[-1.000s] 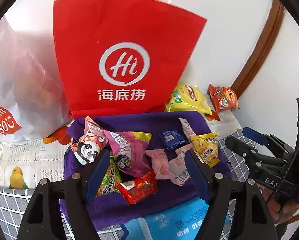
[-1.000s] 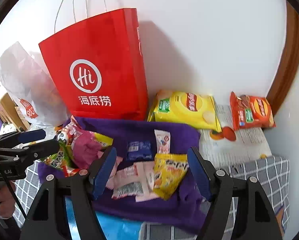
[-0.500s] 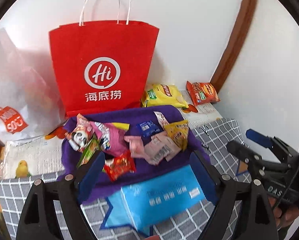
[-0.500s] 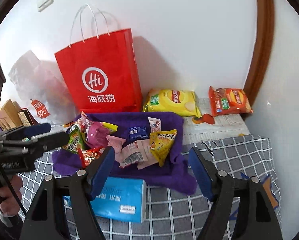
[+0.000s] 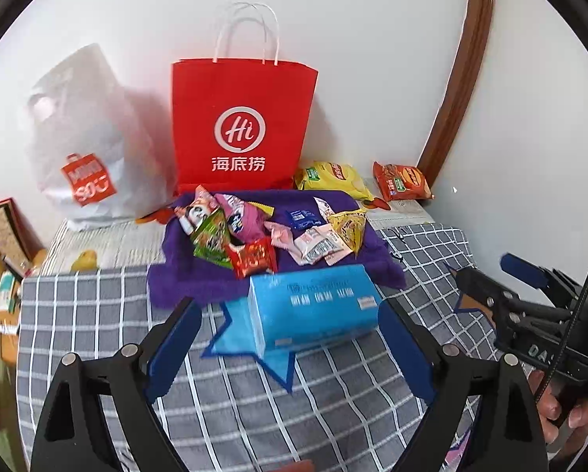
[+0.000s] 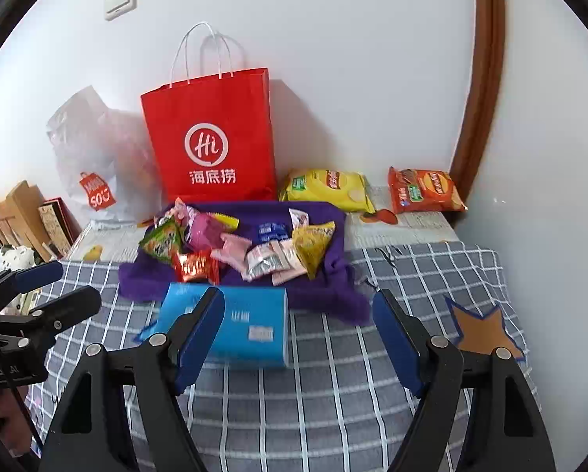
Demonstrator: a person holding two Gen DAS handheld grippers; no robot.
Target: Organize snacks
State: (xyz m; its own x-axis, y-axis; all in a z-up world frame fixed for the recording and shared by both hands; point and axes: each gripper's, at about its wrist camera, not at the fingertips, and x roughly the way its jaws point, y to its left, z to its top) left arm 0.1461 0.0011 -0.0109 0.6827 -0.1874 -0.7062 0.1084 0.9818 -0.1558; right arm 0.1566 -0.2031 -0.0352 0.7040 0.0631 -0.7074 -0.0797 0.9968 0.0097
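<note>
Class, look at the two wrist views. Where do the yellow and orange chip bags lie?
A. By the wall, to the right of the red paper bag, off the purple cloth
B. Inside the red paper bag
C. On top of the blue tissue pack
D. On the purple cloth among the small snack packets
A: the yellow chip bag and orange chip bag lie by the wall, right of the red paper bag, off the purple cloth.

Bright even daylight, slight motion blur, heavy fisheye vignette.
</note>
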